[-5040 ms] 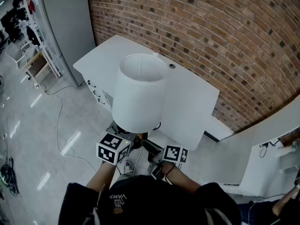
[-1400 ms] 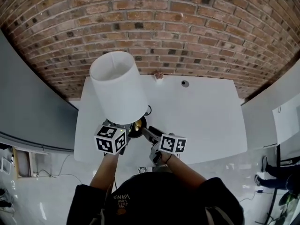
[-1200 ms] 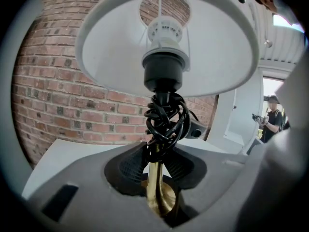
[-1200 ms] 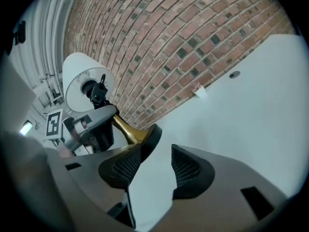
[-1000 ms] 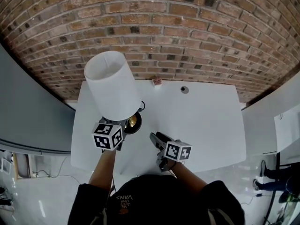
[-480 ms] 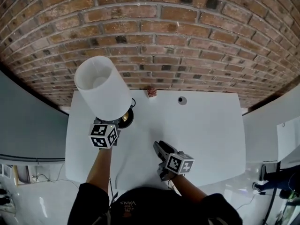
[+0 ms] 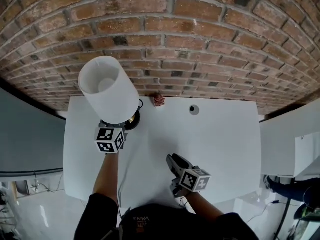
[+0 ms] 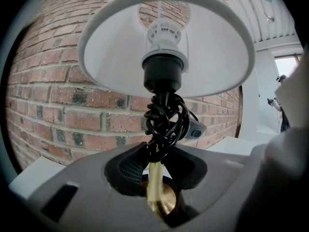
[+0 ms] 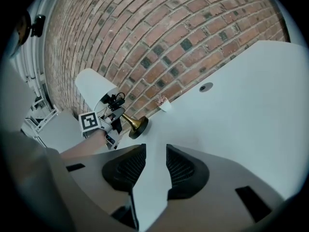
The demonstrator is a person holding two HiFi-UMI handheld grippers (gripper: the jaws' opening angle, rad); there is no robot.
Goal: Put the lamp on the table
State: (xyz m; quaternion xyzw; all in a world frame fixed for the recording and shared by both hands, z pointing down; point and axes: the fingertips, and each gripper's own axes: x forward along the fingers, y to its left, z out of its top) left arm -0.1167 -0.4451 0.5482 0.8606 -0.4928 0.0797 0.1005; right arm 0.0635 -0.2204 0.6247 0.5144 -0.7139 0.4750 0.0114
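Note:
The lamp has a white shade (image 7: 107, 89), a brass stem (image 8: 154, 182) and a round brass base (image 7: 132, 120), with a black cord (image 8: 166, 120) bundled under the socket. It leans at the back left of the white table (image 7: 225, 134), its base down at the tabletop; whether it rests flat I cannot tell. My left gripper (image 7: 114, 131) is shut on the brass stem just above the base. My right gripper (image 7: 174, 160) hovers over the table's front middle, well apart from the lamp. Its jaws are closing with nothing between them.
A small pink thing in a white pot (image 7: 159, 100) sits at the table's back edge beside the lamp base. A round cable hole (image 7: 194, 109) lies right of it. A brick wall (image 7: 200, 44) runs behind the table, and a grey panel (image 7: 25, 134) stands to the left.
The lamp has moved left and back toward the wall with my left gripper. My right gripper has drawn away from the lamp toward the table's front edge.

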